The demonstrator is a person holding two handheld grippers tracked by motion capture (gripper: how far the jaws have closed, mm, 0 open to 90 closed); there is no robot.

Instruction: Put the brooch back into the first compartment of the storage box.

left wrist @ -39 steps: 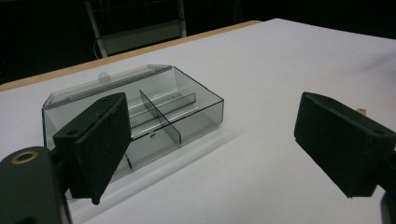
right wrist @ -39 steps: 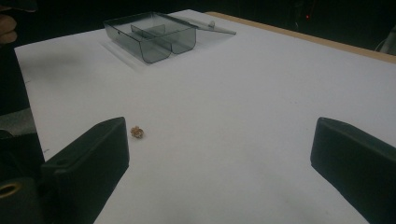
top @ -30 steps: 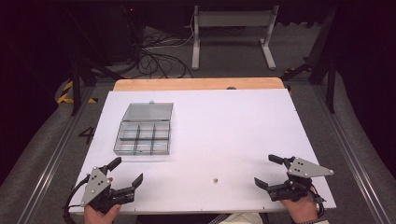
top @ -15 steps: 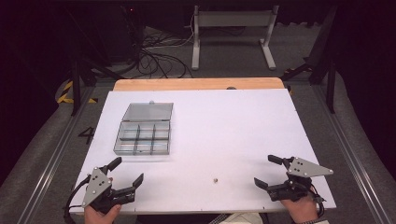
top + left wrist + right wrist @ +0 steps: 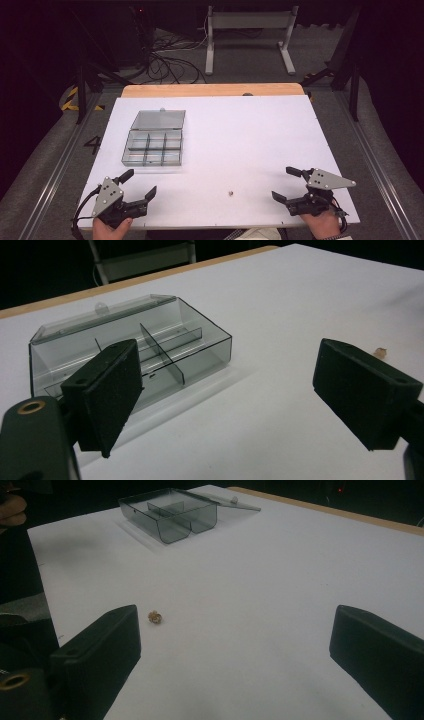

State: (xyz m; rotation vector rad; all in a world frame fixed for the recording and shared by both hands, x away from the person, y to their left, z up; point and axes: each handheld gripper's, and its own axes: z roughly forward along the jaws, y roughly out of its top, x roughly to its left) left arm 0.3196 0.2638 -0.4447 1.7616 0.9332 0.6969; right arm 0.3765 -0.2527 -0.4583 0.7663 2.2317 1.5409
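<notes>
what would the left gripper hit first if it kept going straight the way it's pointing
Probably the clear compartment box: it lies ahead of the open left gripper, nearer its left jaw, with bare table between. Depth is hard to judge.

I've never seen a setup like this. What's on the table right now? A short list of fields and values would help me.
surface: white table
container: clear compartment box, lid open, on the table's far left part
small item: tiny tan piece, lying loose near the front edge between the two tools
left gripper: jaws open, holding nothing, aimed toward the box
right gripper: jaws open, holding nothing, near the tan piece
contact: neither tool touches the box or the piece
</notes>
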